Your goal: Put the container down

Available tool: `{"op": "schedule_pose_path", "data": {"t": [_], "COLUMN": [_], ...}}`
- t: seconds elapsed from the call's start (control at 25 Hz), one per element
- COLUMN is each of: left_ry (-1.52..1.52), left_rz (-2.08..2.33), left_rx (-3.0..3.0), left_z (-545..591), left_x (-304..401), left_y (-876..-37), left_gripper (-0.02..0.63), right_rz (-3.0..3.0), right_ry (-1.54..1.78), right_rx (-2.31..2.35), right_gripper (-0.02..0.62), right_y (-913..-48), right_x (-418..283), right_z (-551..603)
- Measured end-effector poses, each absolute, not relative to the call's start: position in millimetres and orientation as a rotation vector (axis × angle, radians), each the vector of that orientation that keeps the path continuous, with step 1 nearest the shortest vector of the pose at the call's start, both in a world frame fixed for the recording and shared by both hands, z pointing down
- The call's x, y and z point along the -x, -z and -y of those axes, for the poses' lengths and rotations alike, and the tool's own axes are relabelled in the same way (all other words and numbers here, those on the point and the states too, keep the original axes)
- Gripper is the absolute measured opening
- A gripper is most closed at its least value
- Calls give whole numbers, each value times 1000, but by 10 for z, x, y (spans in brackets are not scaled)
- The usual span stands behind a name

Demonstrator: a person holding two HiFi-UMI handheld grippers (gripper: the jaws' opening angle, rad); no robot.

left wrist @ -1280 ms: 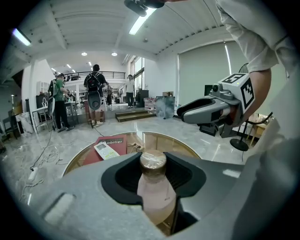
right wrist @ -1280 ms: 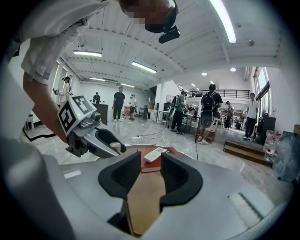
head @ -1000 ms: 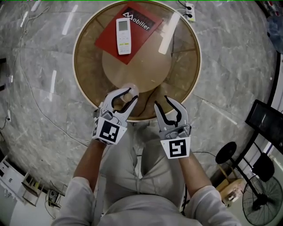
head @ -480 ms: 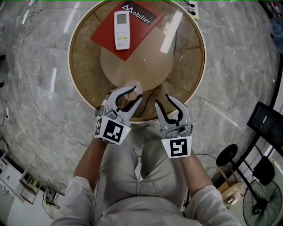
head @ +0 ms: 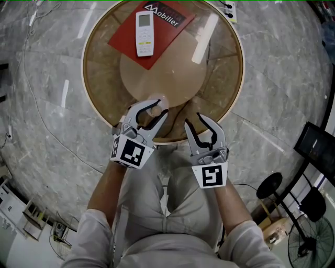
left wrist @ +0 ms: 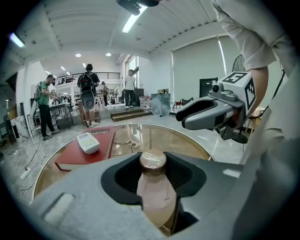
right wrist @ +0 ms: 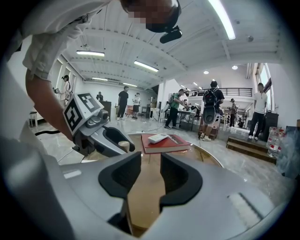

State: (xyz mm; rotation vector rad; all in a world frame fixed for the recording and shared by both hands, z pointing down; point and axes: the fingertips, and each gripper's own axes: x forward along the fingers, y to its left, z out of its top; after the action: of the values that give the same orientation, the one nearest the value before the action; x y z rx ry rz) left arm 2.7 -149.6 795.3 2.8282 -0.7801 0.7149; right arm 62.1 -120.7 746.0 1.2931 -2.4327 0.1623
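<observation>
A small bottle [head: 155, 108] of pale pink liquid with a tan cap [left wrist: 153, 160] is the container. It stands upright between the jaws of my left gripper [head: 152, 111], which is shut on it over the near edge of the round glass table [head: 94, 99]. Its base is hidden, so I cannot tell whether it touches the glass. In the left gripper view the jaws of my left gripper [left wrist: 152, 174] press on the bottle's neck and shoulders. My right gripper [head: 199, 122] hovers just to the right, open and holding nothing. Only table shows between the jaws of that right gripper [right wrist: 149, 178].
A red book [head: 131, 44] with a white remote [head: 144, 34] on it lies at the table's far side. A power strip [head: 229, 8] and cables lie on the marble floor beyond. A fan [head: 309, 235] and a stand sit at the lower right. People stand far off.
The left gripper with the bottle has edged slightly forward over the table's edge. The right gripper has hardly moved.
</observation>
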Motion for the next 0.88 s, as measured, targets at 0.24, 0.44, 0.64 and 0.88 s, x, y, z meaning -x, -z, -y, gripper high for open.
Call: {"op": "schedule_pose_path", "data": {"t": [0.24,0.44,0.64,0.88], "left_ry": [-692,-705,-717,-711], "left_rz": [796,800,811,848], "left_rx": [-2816,-2819,-2819,-2814], "left_z": [1485,1424,1423,1393], "left_x": [49,95,162,265], "left_y": [-7935,-7848,-7751,-7506], "left_gripper": [268,268,268,236], "right_rz": [2442,2448,2445,2447], "right_ry": [-152,-133,-121,-123], "right_rx": [-1298,-1296,-1296,-1309], "right_gripper": [133,133,133,132], "right_y": [-7401,-7278,-7161,-6958], "right_x": [-598,-585,-565,-535], "right_z": [1206,1194,1188,1168]}}
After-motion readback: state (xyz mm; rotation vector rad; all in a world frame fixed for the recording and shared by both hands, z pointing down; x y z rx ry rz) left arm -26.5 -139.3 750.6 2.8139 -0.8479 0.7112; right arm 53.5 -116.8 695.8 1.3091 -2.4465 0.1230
